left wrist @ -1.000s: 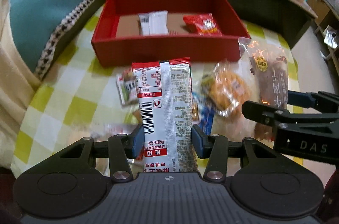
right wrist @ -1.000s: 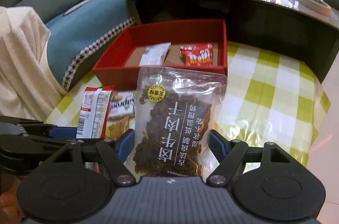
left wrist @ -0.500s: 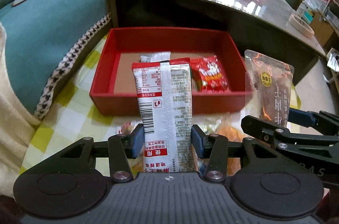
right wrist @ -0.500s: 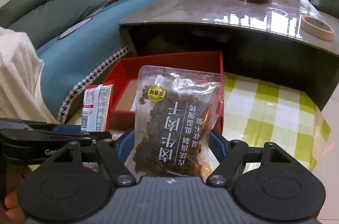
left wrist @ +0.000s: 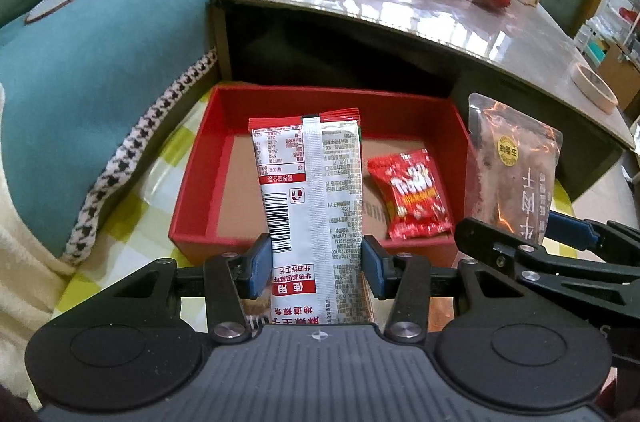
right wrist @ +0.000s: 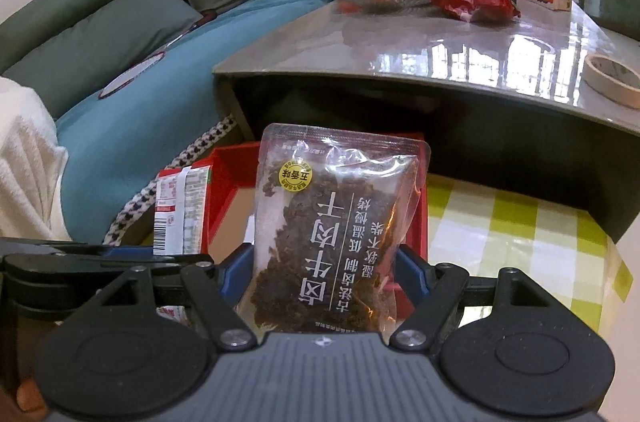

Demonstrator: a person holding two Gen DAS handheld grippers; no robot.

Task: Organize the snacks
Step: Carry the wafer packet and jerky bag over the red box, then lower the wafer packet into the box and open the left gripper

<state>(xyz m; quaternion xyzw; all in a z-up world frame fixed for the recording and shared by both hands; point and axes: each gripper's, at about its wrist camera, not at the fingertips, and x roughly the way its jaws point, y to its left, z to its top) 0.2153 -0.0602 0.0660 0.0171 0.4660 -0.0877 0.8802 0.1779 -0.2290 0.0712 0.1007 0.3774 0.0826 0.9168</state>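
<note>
Your left hand-held gripper [left wrist: 316, 272] pinches the white packet [left wrist: 308, 206] upright; the red box [left wrist: 196, 178] lies just beyond. Right hand-held gripper [right wrist: 326, 276] pinches the jerky bag [right wrist: 332, 222], farther right.

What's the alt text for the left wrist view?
Left gripper clamps an upright white-and-red snack packet in front of an open red box holding a small red packet. At right, the right gripper holds a clear jerky pouch.
</note>
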